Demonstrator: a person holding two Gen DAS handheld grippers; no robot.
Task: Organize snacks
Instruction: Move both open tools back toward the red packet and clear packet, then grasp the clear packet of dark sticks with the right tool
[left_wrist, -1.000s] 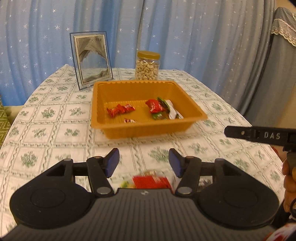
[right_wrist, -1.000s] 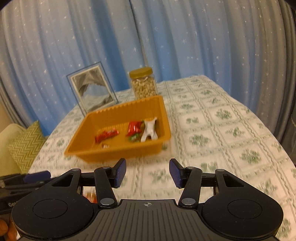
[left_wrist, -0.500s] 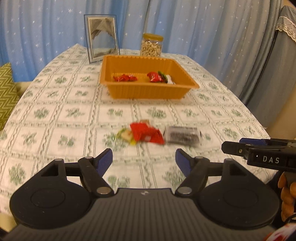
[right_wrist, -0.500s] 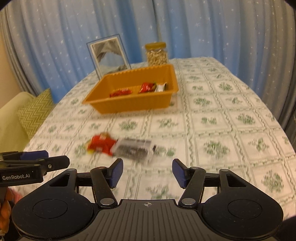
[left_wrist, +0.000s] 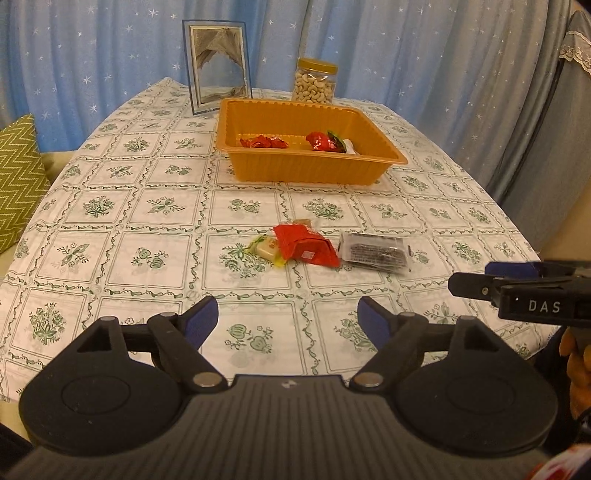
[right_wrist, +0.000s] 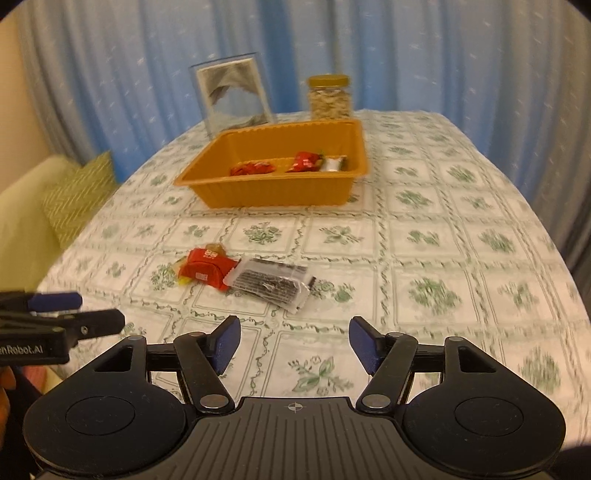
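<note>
Left claw (left_wrist: 288, 323) nearest, jaws apart and opening, nothing between them, only patterned cloth of the worktop (left_wrist: 110, 206) below. Right claw (right_wrist: 294, 341) same: jaws apart, opening, empty, above the near edge of the worktop.

Just beyond both claws, loose snacks lie on the cloth: red packet (left_wrist: 306, 246) in the middle, small yellow-wrapped candy (left_wrist: 266, 250) touching its left side, dark clear-wrapped packet (left_wrist: 375, 252) just beside it on the right.

Further back, orange tray (left_wrist: 310, 171) holding red-wrapped snacks (left_wrist: 263, 141) on the left and a red, green and white bunch on the right.

Behind the tray, picture frame (left_wrist: 218, 79) upright, jar of nuts (left_wrist: 314, 85) beside it. Blue star curtain (left_wrist: 92, 55) at the back.
</note>
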